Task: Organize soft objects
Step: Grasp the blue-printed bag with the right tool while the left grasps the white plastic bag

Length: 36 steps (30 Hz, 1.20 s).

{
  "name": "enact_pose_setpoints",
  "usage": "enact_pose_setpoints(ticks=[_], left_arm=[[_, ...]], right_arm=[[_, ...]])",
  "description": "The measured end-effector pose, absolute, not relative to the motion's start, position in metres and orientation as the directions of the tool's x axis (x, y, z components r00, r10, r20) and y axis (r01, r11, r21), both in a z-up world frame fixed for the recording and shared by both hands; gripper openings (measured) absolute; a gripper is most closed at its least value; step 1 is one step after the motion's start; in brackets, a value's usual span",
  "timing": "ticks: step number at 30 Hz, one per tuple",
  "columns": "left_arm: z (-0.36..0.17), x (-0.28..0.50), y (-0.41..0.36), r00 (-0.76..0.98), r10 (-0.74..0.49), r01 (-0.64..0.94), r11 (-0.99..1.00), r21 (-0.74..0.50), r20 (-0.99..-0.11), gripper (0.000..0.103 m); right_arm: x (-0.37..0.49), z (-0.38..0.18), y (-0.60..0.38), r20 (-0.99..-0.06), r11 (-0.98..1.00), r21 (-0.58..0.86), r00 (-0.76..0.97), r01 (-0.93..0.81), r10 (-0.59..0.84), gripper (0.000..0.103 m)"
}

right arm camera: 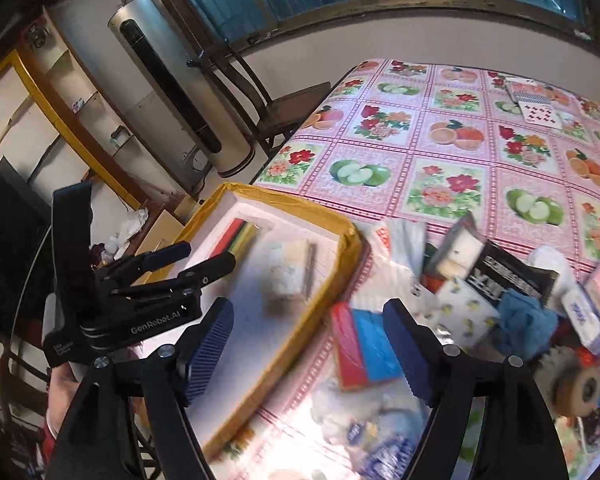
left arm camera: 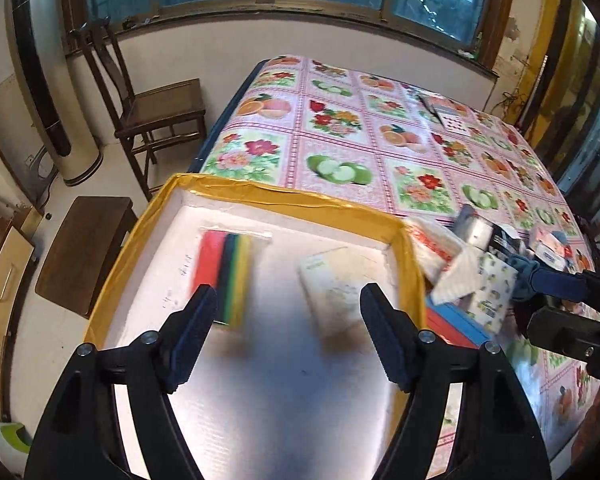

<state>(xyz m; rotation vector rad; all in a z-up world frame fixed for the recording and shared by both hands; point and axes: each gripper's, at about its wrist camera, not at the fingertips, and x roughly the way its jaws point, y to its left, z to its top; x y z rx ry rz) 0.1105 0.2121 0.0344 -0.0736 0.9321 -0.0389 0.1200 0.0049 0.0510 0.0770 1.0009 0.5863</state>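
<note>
We see a blurred pile of soft packets [right arm camera: 472,280] on the fruit-print tablecloth [right arm camera: 440,152], just right of the foam box [left arm camera: 228,190]. Inside it lie striped sponges [left arm camera: 226,272] and a pale tissue pack [left arm camera: 336,292]. Left gripper [left arm camera: 288,340] and right gripper [right arm camera: 308,348] gape wide, holding nothing.

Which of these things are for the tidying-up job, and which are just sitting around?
For the job: foam box, sponge pack and tissue pack inside it, blue cloth, lemon-print tissue pack.

Just lying about: playing cards, wooden chair, tower fan.
</note>
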Motion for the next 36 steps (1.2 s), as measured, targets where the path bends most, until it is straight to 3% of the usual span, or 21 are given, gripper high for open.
enact_pose_setpoints(ticks=[10,24,26,28,30,36], left_arm=[[0.034,0.077,0.132,0.563,-0.145,0.141,0.987,-0.079,-0.813,0.075],[0.014,0.071,0.09,0.494,-0.157,0.176,0.981,-0.078,-0.855,0.075],[0.013,0.072,0.089,0.49,-0.153,0.179,0.981,-0.073,-0.858,0.075],[0.01,0.073,0.089,0.48,-0.151,0.174,0.982,-0.075,-0.864,0.075],[0.006,0.074,0.088,0.462,-0.156,0.172,0.981,-0.085,-0.873,0.075],[0.001,0.066,0.076,0.429,-0.169,0.219,0.972,-0.079,-0.888,0.075]], right_arm=[[0.074,0.004,-0.058,-0.837,0.865,0.288,0.33,-0.412,0.436,0.079],[0.085,-0.047,-0.032,-0.894,0.878,0.219,0.271,-0.426,0.355,0.078],[0.084,-0.046,-0.028,-0.897,0.876,0.186,0.286,-0.446,0.336,0.07],[0.08,-0.045,-0.025,-0.905,0.865,0.158,0.281,-0.476,0.32,0.052],[0.074,-0.045,-0.024,-0.912,0.854,0.135,0.273,-0.503,0.305,0.044],[0.057,-0.045,-0.059,-0.926,0.856,0.124,0.251,-0.503,0.282,0.042]])
